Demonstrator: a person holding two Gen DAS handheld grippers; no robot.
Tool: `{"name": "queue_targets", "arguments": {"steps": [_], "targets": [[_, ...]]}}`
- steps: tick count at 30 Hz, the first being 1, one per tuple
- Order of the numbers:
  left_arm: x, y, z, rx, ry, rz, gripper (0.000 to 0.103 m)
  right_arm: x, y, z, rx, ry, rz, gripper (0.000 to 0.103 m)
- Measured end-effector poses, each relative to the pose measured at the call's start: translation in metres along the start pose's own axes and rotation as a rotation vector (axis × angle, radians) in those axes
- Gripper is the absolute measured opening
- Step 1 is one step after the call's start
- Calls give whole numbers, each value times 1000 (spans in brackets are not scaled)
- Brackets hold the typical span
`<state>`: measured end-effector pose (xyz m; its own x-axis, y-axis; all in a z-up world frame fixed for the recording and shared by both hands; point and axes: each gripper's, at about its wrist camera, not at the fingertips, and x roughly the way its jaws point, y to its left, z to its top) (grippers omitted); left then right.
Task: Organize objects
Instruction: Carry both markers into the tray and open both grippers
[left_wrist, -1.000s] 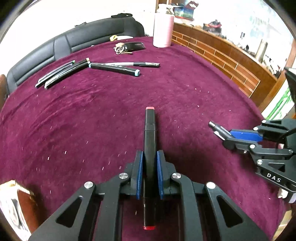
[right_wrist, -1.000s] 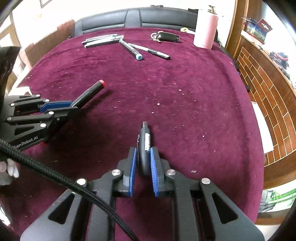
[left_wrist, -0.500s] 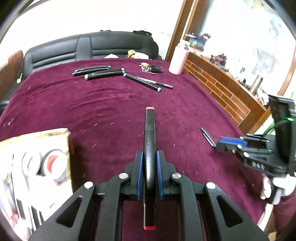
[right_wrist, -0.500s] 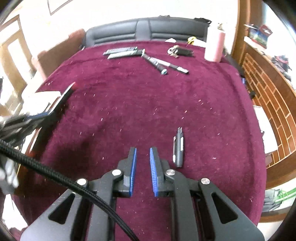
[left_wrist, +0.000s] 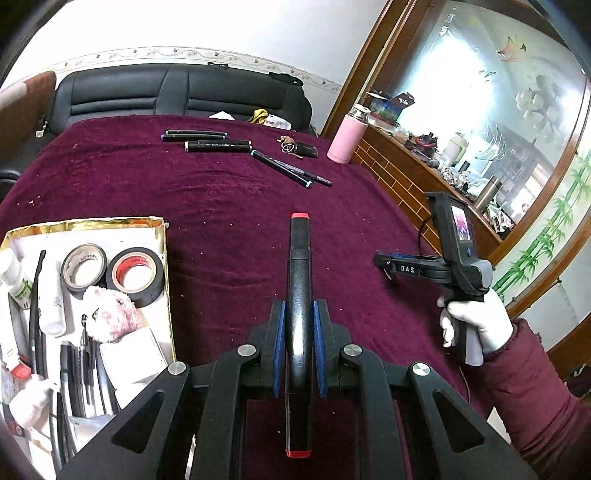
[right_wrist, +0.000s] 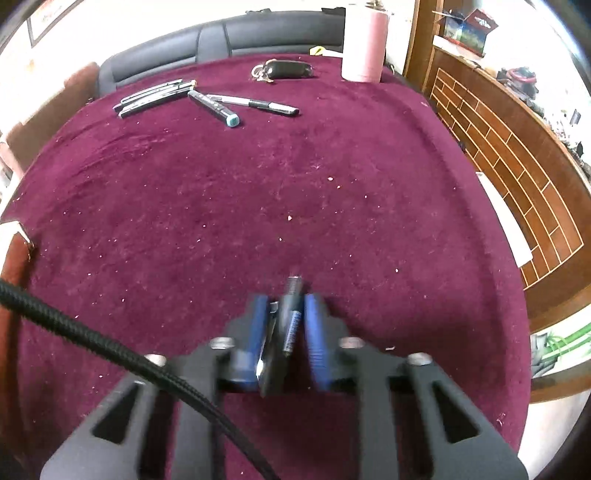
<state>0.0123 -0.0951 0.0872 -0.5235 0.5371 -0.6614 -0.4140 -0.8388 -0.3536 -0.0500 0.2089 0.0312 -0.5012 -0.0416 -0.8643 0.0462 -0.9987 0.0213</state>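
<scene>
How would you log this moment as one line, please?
left gripper: shut on red-capped marker | right gripper: shut on pen | box: left of marker

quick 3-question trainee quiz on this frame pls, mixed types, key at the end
1. True or false: the left gripper is shut on a black marker with red end caps.
2. Multiple choice: in the left wrist view, the two rolls of tape lie
A. loose on the maroon cloth
B. in the gold-edged box
C. beside the pink bottle
3. Fill in: between the pads of the right gripper sits a small dark ____ with a blue label.

Key: 1 true; 2 B; 3 pen (the view is blurred, so the exact type is unclear).
</scene>
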Motion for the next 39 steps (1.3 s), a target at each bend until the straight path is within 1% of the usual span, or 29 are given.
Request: {"name": "queue_targets", "arguments": {"steps": [4, 6, 9, 12, 15, 18, 21, 23, 28, 32, 34, 37, 39], "targets": [[-8, 10, -5, -34, -14, -11, 11, -7, -6, -7, 3, -4, 17, 13], [-11, 16, -8, -55, -19, -15, 11, -14, -10, -10, 38, -13, 58, 13], [-22, 27, -15, -80, -35, -13, 11, -28, -11, -14, 93, -24, 174, 13], [-40, 39, -21, -105, -62, 1, 11, -44, 7, -14, 91, -36, 284, 13], [-62, 59, -29, -148, -96, 28, 12, -65, 42, -13, 46, -54, 392, 13], [-86, 83, -39, -189, -131, 88, 12, -82, 91, -13, -21, -65, 500, 13], [-102, 112, -52, -252, -148, 157, 12, -88, 146, -14, -85, -49, 603, 14], [-110, 132, -63, -300, -143, 196, 12, -87, 185, -15, -133, -29, 647, 14], [-114, 165, -84, -360, -118, 257, 12, -68, 265, -17, -207, 41, 705, 14], [-110, 186, -89, -379, -84, 279, 12, -47, 317, -16, -253, 91, 697, 14], [-107, 188, -85, -373, -77, 268, 12, -38, 335, -17, -269, 114, 687, 14], [-102, 186, -90, -364, -46, 259, 12, -24, 355, -20, -280, 153, 682, 14], [-104, 185, -93, -356, -51, 248, 12, -16, 363, -22, -291, 168, 677, 14]]}}
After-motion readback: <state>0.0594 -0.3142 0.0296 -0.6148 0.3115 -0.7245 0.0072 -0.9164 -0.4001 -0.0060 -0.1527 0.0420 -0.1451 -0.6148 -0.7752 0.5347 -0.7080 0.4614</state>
